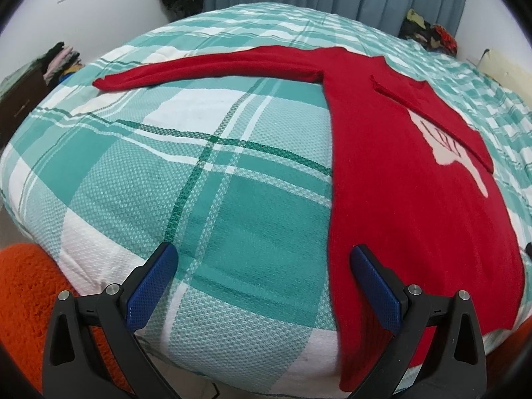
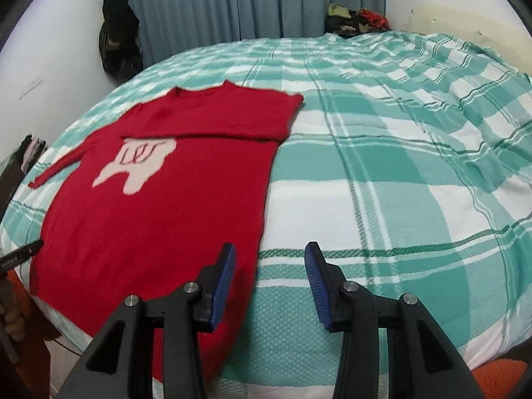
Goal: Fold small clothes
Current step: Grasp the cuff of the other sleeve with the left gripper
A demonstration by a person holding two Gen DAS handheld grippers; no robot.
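A red sweater (image 1: 405, 199) with a pale pink motif lies flat on the bed, hem toward me. In the left wrist view its left sleeve (image 1: 206, 69) stretches out to the left; the right sleeve is folded across the chest (image 1: 432, 109). In the right wrist view the sweater (image 2: 166, 206) lies at the left, folded sleeve (image 2: 212, 129) across it. My left gripper (image 1: 264, 259) is open and empty, above the hem's left corner. My right gripper (image 2: 271, 256) is open and empty, above the hem's right edge.
The bed has a teal and white plaid cover (image 1: 199, 183). An orange fuzzy rug (image 1: 30, 299) lies below the bed's near edge. Clothes piles sit at the far corner (image 2: 359, 20) and on a dark cabinet (image 1: 63, 60). Blue curtains (image 2: 249, 3) hang behind.
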